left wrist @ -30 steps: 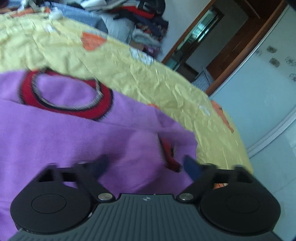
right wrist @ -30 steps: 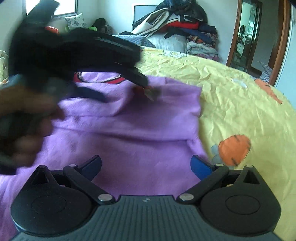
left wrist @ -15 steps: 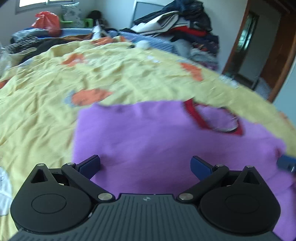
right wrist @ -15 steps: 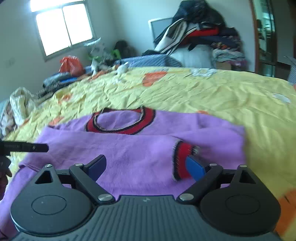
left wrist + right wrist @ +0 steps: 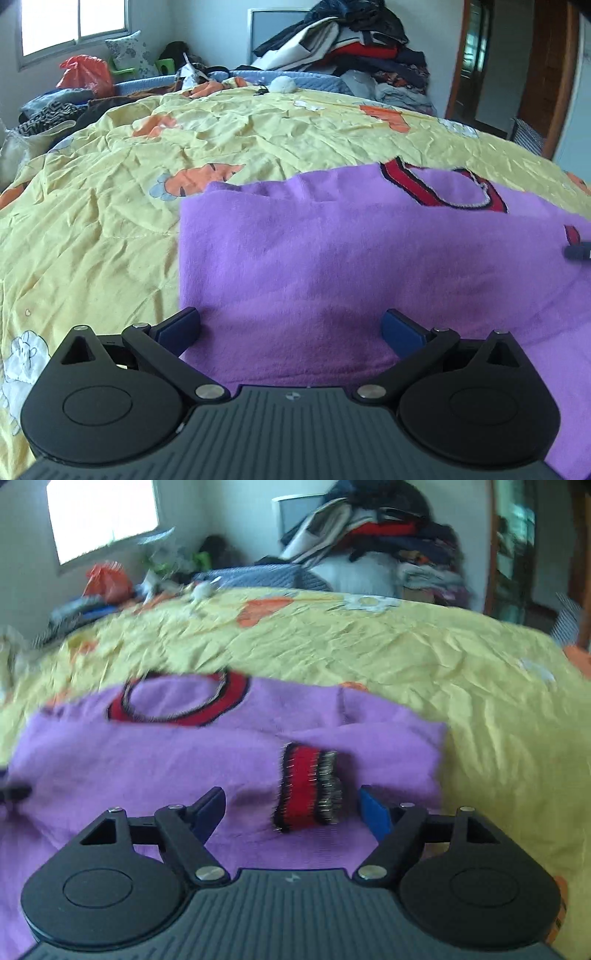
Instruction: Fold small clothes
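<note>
A purple sweater (image 5: 332, 258) with a red and black collar (image 5: 443, 184) lies flat on the yellow bedsheet (image 5: 92, 229). My left gripper (image 5: 290, 332) hovers wide open over the sweater's near left part, its left finger (image 5: 177, 328) at the folded side edge. In the right wrist view one sleeve lies folded across the sweater (image 5: 147, 768), ending in a red and black cuff (image 5: 306, 786). My right gripper (image 5: 293, 810) is closing with that cuff between its jaws; the pads do not touch it.
A tall pile of clothes (image 5: 351, 48) and a red bag (image 5: 85, 74) sit beyond the bed's far side. A wooden door frame (image 5: 535, 92) stands at the right. Yellow sheet (image 5: 480, 683) spreads out right of the sweater.
My left gripper swung from the cuff on the right side over to the sweater's left edge. My right gripper moved in on the cuff and its jaws narrowed.
</note>
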`<state>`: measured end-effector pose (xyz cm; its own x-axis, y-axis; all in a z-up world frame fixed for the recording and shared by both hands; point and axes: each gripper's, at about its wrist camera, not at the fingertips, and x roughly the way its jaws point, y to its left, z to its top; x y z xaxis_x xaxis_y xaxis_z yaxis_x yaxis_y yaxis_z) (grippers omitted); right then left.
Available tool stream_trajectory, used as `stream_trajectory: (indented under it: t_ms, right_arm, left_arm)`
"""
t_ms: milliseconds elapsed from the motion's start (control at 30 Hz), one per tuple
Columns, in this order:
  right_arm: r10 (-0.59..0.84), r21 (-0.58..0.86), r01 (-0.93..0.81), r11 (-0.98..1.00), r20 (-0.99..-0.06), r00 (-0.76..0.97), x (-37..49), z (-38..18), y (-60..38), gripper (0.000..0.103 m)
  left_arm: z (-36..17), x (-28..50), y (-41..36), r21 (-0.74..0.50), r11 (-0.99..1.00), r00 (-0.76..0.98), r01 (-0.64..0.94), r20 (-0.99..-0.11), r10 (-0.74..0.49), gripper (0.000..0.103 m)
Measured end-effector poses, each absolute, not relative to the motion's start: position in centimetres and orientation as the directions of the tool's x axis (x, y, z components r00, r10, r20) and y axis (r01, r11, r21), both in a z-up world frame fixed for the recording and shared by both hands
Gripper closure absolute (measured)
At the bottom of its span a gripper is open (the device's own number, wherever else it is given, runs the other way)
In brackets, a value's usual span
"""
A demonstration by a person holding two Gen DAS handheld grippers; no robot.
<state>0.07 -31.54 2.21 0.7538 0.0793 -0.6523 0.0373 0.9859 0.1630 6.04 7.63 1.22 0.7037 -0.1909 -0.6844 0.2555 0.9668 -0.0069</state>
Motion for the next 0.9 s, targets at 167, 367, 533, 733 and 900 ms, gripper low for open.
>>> stream_trajectory:
  t_ms: [167,367,533,733,900]
  right_arm:
    - [0.132,0.249,0.048,0.967,-0.656,0.743,2.0,2.0,-33.1,0.03]
    - [0.076,0.163,0.055,0.985,-0.697,0.713,1.3,2.9,-32.6,0.098]
    - [0.005,0.085,0.075,0.994,-0.694,0.72,-0.8,2.4,-32.5,0.099]
    - [0.014,0.049,0.03,0.998,-0.715,0.699,-3.5,2.7,-31.1,0.097]
    - [-0.015,-0.005,0.016,1.0,-0.7,0.714,-7.0,2.5,-29.0,0.096]
  left_arm:
    - [1.1,5.9,8.9,-0.031,0.967,0.691,0.253,-0.694,-0.203,0.0]
    - [1.2,5.5,10.2,-0.046,0.964,0.671,0.263,-0.709,-0.217,0.0]
    - [1.1,4.7,10.7,-0.02,0.962,0.669,0.272,-0.715,-0.205,0.0]
    - [1.4,3.6,10.8,-0.029,0.98,0.672,0.199,-0.723,-0.158,0.0]
    - [1.3,1.6,10.5,-0.004,0.989,0.68,0.145,-0.726,-0.103,0.0]
